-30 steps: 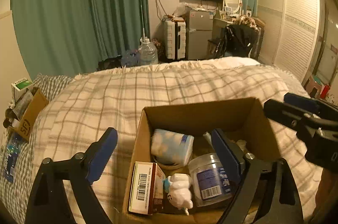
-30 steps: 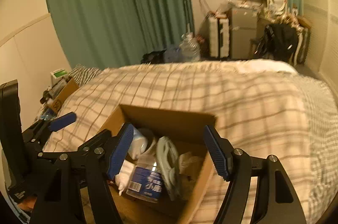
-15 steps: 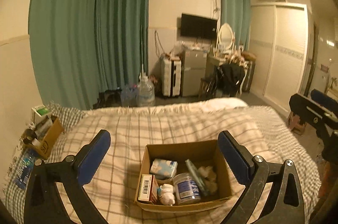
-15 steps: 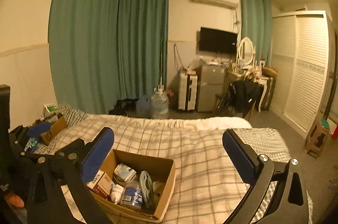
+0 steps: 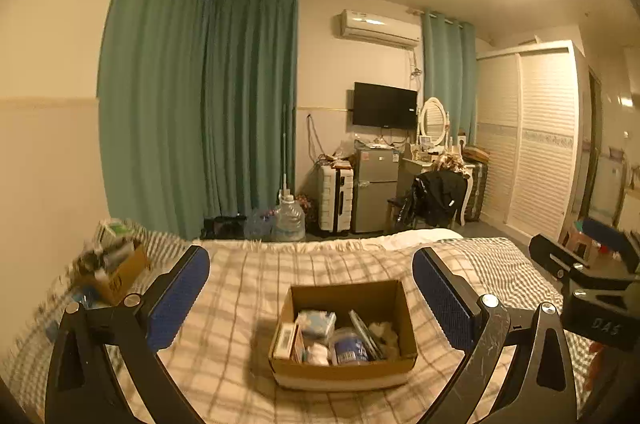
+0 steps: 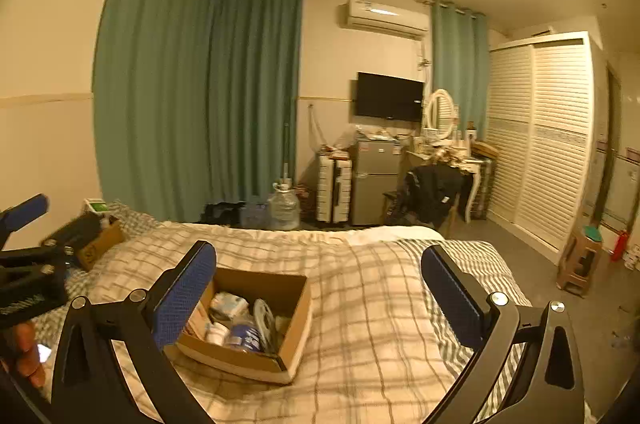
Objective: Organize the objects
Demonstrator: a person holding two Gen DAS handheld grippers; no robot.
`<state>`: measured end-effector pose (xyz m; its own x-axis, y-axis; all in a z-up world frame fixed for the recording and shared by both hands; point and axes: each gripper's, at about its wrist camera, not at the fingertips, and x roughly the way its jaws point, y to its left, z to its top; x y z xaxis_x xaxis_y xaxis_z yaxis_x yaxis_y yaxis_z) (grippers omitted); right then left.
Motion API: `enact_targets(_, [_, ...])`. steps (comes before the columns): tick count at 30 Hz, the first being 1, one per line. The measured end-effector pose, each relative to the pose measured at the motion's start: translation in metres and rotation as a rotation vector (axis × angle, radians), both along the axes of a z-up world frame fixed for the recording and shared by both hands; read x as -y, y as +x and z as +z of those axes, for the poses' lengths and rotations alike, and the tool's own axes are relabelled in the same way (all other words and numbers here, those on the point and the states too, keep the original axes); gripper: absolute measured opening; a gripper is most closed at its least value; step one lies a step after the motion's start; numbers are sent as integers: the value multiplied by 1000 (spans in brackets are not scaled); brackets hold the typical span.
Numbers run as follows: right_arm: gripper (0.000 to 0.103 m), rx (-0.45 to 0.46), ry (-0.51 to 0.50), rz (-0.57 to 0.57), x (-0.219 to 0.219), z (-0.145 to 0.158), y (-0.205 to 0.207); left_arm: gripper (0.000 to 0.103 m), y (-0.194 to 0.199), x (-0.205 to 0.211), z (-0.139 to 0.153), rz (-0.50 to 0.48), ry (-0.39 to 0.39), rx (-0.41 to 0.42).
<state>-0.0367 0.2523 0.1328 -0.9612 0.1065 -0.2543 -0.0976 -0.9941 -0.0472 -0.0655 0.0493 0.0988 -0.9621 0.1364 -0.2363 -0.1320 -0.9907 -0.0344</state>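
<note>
Both grippers — left gripper [image 5: 310, 298], right gripper [image 6: 318, 294] — hang above the cardboard box [image 5: 344, 372] on the bed [image 5: 248, 288], jaws apart, holding nothing.

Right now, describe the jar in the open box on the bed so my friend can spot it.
On the plaid bed sits an open cardboard box. Along its near side, the jar stands right of the small white item. It is the only clear container with a dark blue label.

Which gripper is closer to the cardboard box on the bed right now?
Left, by a small margin. The left gripper is open and centred on the cardboard box, pulled back from it. The right gripper is open too, off to the box's right.
</note>
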Motion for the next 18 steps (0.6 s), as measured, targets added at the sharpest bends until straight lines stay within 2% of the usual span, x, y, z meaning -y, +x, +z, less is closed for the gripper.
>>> enact_targets(3, [102,-15,-27,6,0,-25,-2,103,-6,-3,-27,0,7,25])
enact_targets(6, [102,-6,-16,-18,3,-51,-17,103,-14,-10,-57,1,-45,76])
enact_targets(9, [102,14,2,-31,5,-69,-27,103,-17,-13,-74,9,-79,96])
enact_targets(14, [102,69,-1,-18,4,-88,-40,103,-19,-8,-79,13,-51,119])
enact_targets(18, [103,76,-10,-15,0,-94,-40,103,-17,-8,-78,37,-61,110])
